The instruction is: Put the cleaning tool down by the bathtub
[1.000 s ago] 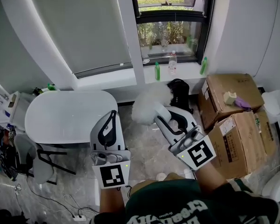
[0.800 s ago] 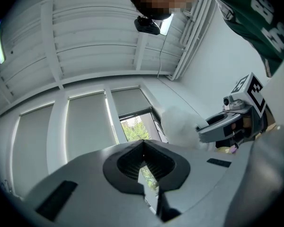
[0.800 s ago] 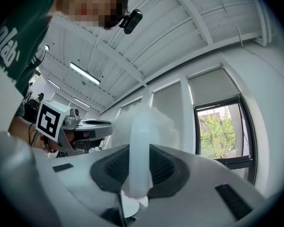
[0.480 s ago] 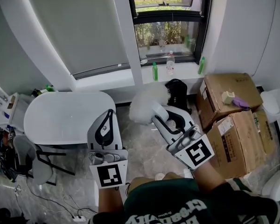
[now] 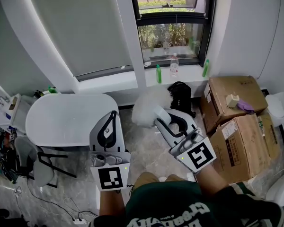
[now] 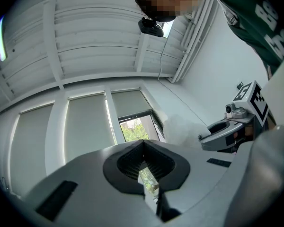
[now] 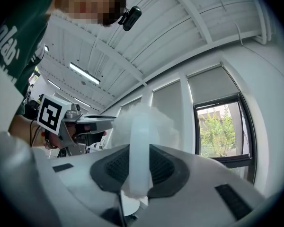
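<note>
The cleaning tool is a fluffy white duster on a pale plastic handle. My right gripper is shut on that handle, and the fluffy head stands up past the jaws, over the floor below the window. The white oval bathtub lies to the left of it. My left gripper hangs by the tub's right end. In the left gripper view it is shut, with only a thin slit between the pads and nothing in them.
Stacked cardboard boxes fill the right side. A black bag sits under the window sill, which carries green and clear bottles. A grey chair and cables lie left of the tub. Marbled floor shows between tub and boxes.
Both grippers have shifted only slightly. The duster stays in the right gripper's hold, a touch nearer the tub.
</note>
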Tool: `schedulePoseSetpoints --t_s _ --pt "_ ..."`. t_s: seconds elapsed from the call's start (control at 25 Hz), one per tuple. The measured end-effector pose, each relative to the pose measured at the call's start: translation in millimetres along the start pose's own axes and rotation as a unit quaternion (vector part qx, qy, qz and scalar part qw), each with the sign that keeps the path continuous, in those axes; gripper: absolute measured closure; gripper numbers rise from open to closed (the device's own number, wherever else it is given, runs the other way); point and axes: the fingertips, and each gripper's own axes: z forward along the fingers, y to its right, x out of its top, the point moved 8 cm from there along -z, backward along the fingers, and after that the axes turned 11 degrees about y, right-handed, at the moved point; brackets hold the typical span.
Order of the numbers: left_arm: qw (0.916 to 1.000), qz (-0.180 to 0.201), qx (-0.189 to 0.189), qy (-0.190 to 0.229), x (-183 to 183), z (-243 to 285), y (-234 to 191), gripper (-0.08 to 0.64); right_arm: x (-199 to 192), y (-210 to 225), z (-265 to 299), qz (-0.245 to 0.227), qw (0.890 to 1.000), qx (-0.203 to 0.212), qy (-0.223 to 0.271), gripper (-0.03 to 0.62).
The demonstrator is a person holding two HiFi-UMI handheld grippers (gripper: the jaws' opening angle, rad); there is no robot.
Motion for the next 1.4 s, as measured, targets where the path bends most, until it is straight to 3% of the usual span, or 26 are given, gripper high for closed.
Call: schedulePoseSetpoints --t_s 0.64,1.12,1.4 --pt "1.0000 0.007 -0.001 0.006 -16.7 14.4 -5.8 0.554 -22.2 12.3 19.9 0.012 1.000 0.016 0.002 0.500" --pt "0.9997 -0.003 0.006 0.023 -88.5 71.4 -45.4 0.554 -71.9 50.0 81.5 -0.001 1.000 0.016 0.002 0.500" --pt "0.9995 -0.004 -0.015 0.029 -140.0 127.7 -83.5 0.554 -105.9 82.1 144.6 -0.008 1.000 0.003 -0.003 0.500"
